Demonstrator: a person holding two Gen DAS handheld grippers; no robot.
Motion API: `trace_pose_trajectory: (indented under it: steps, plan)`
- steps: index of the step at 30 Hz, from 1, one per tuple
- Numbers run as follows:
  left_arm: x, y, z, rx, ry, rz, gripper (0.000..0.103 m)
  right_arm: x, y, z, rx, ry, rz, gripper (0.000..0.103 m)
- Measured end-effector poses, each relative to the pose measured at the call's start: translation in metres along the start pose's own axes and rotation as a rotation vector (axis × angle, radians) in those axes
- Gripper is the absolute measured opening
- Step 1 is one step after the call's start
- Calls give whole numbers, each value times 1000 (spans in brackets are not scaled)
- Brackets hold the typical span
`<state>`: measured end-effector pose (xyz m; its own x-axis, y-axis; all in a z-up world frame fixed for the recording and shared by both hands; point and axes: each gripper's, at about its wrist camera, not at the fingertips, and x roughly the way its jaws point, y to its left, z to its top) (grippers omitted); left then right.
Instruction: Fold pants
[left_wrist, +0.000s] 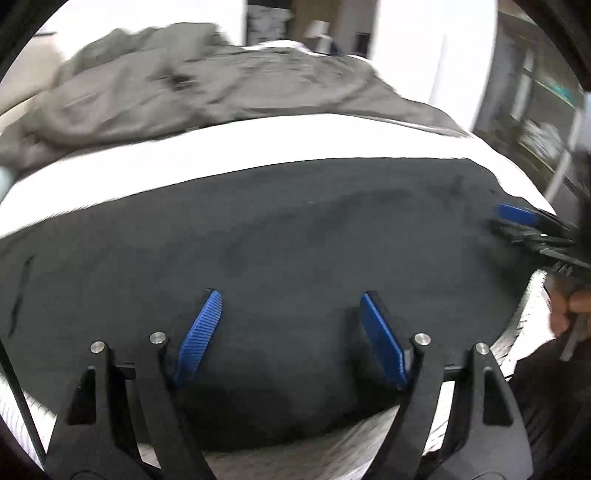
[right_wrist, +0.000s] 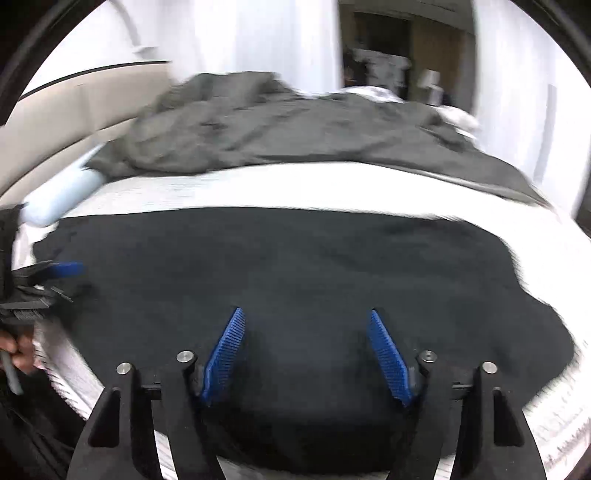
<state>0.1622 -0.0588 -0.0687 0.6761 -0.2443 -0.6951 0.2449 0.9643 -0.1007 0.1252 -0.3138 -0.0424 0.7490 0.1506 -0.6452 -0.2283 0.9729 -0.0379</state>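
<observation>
Black pants (left_wrist: 280, 236) lie spread flat across a white bed; they also fill the middle of the right wrist view (right_wrist: 295, 266). My left gripper (left_wrist: 290, 299) is open and empty, its blue pads just above the near part of the pants. My right gripper (right_wrist: 306, 317) is open and empty, also over the near part of the pants. The right gripper shows at the right edge of the left wrist view (left_wrist: 517, 218); the left gripper shows at the left edge of the right wrist view (right_wrist: 55, 273).
A crumpled grey blanket (left_wrist: 207, 85) lies at the far side of the bed (left_wrist: 258, 147), also seen in the right wrist view (right_wrist: 280, 125). A pale blue pillow (right_wrist: 62, 192) rests by the beige headboard (right_wrist: 55, 125). White walls and a dark doorway stand behind.
</observation>
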Motion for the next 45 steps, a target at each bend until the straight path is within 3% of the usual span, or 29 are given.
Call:
trace_pose_trajectory:
  steps: [2, 4, 6, 8, 9, 13, 16, 19, 20, 23, 25, 27, 29, 32, 33, 36, 37, 39, 41, 43, 45]
  plan:
    - [22, -17, 10, 44, 34, -25, 63, 20, 29, 11, -42, 28, 82, 59]
    - [45, -14, 12, 25, 96, -28, 52, 46, 50, 16, -96, 74, 114, 47]
    - [47, 2, 7, -12, 77, -61, 31, 70, 57, 10, -149, 131, 46, 38]
    - [41, 18, 4, -41, 69, -55, 20, 72, 40, 3, -132, 124, 8, 38]
    - [36, 33, 3, -68, 65, -17, 19, 68, 27, 2, -104, 121, -33, 38]
    - [29, 76, 3, -181, 65, 64, 18, 59, -33, -3, 5, 123, -309, 38]
    - [18, 86, 7, -233, 51, 77, 19, 45, -59, -2, 156, 97, -245, 39]
    - [6, 81, 21, -234, 3, 33, 24, 41, -44, 12, 153, 65, -132, 39]
    - [6, 76, 28, -220, 0, 26, 31, 41, -34, 18, 139, 56, -88, 39]
    - [26, 56, 58, -147, 33, 41, 35, 52, 5, 44, 66, 62, 26, 39]
    - [51, 42, 78, -90, 81, 5, 35, 70, 26, 64, 21, 87, 70, 39]
    - [79, 37, 85, -71, 147, 23, 36, 91, 42, 79, 0, 118, 106, 39]
    - [95, 39, 81, -73, 184, 64, 36, 122, 59, 88, -39, 196, 94, 39]
    - [98, 54, 78, -77, 177, 33, 36, 145, 62, 75, -142, 248, -41, 38]
    - [95, 60, 78, -83, 172, 63, 36, 144, 54, 71, -163, 239, -90, 39]
    - [91, 90, 77, -133, 171, 138, 36, 134, 1, 71, -54, 239, -162, 39]
    - [92, 100, 78, -165, 171, 134, 36, 130, -28, 71, 0, 236, -258, 39]
    - [90, 115, 78, -210, 168, 136, 35, 123, -63, 67, 87, 233, -335, 42]
    - [85, 120, 78, -227, 154, 151, 35, 113, -89, 64, 207, 213, -287, 42]
    - [78, 113, 82, -224, 135, 179, 36, 104, -84, 68, 200, 185, -285, 42]
    - [69, 96, 88, -210, 98, 98, 36, 97, -62, 76, 157, 147, -209, 42]
